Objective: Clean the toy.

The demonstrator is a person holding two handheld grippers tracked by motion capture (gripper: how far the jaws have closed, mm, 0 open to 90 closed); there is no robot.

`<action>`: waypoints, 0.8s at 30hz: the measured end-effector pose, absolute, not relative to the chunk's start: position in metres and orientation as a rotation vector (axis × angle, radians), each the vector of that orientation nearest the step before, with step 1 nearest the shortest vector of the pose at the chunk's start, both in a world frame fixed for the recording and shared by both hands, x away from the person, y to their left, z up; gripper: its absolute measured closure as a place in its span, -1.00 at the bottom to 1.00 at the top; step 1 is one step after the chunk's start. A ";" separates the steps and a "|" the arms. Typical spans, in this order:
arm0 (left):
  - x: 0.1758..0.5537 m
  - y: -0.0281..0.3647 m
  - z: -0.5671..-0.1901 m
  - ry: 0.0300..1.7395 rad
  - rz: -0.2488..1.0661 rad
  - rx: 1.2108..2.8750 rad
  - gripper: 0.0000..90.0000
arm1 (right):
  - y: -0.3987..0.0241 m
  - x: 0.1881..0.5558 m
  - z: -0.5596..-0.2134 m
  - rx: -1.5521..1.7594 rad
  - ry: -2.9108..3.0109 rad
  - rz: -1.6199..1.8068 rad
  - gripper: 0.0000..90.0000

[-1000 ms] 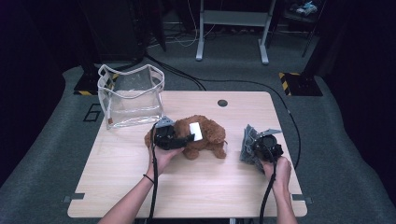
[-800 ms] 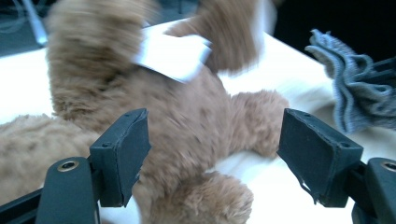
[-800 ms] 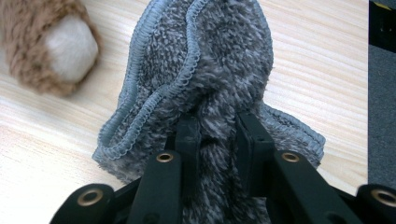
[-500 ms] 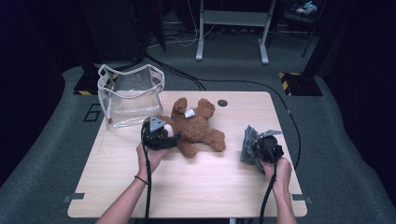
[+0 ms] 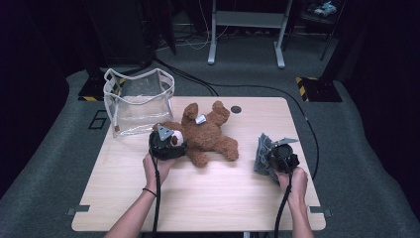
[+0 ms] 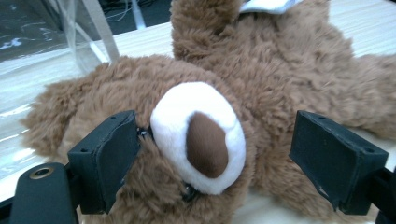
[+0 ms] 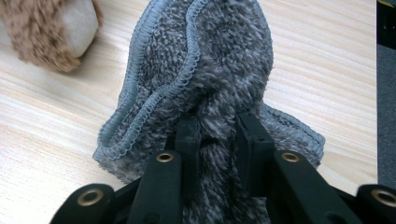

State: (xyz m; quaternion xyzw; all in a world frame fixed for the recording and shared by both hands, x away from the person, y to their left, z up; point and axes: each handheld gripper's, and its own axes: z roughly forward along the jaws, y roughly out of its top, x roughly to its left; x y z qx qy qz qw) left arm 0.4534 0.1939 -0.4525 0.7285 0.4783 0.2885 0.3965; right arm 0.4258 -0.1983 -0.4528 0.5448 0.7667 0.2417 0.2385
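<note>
Left tool [image 6: 224,158] being held spread around head of teddy bear [image 5: 205,136] lying mid-table, left pad touching fur; jaws just opened, so bear could be missed. Right tool [image 7: 217,135] pinching grey cloth [image 7: 210,60] at table's right; cloth may be dragged.

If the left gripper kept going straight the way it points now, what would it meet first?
The teddy bear: the left gripper has just been opening, its jaws stand wide on either side of the bear's white muzzle, which lies straight ahead and close, likely the first contact.

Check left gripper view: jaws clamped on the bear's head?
No. The left gripper stands open; its right jaw is clear of the teddy bear.
</note>
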 end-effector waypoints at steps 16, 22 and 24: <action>0.472 0.195 -0.463 1.289 0.862 1.844 -0.38 | -0.201 0.425 -0.454 1.496 2.095 0.670 0.62; 0.477 0.202 -0.468 1.245 0.807 1.852 0.08 | -0.201 0.424 -0.453 1.507 2.089 0.680 0.62; 0.478 0.206 -0.468 1.223 0.762 1.848 0.18 | -0.201 0.424 -0.452 1.507 2.084 0.674 0.62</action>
